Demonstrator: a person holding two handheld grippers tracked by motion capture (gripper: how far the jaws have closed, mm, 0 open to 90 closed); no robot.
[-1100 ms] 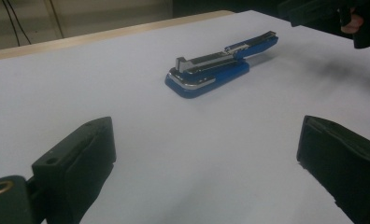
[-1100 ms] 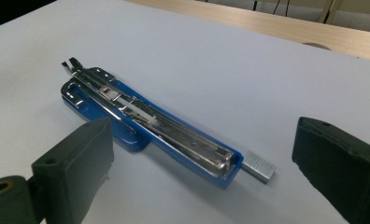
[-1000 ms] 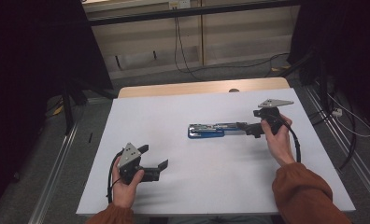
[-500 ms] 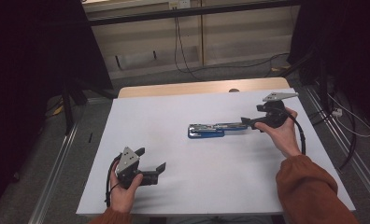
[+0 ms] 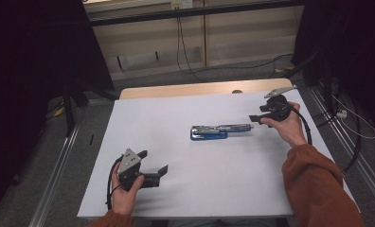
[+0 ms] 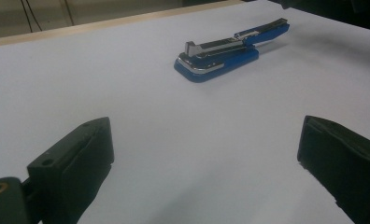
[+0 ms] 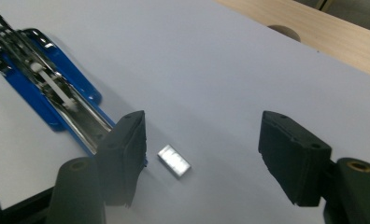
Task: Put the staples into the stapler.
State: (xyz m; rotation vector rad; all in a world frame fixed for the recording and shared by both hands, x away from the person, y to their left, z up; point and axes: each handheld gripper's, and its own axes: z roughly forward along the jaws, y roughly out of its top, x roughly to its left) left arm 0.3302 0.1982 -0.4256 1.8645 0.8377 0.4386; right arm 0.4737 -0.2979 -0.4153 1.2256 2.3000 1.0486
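The blue-and-chrome metal stapler [image 5: 219,131], swung open flat with its magazine rail exposed, lies at the centre of the white matte surface [image 5: 176,189]. The right tongs [image 7: 202,156], jaws parted and just closing, bracket a small shiny block of staples [image 7: 174,161] lying near the rail's end, nothing gripped yet. This looks like the pick-up for loading; next, pinch the slick little strip squarely. The left tongs [image 5: 153,166] rest wide open and empty at lower left.
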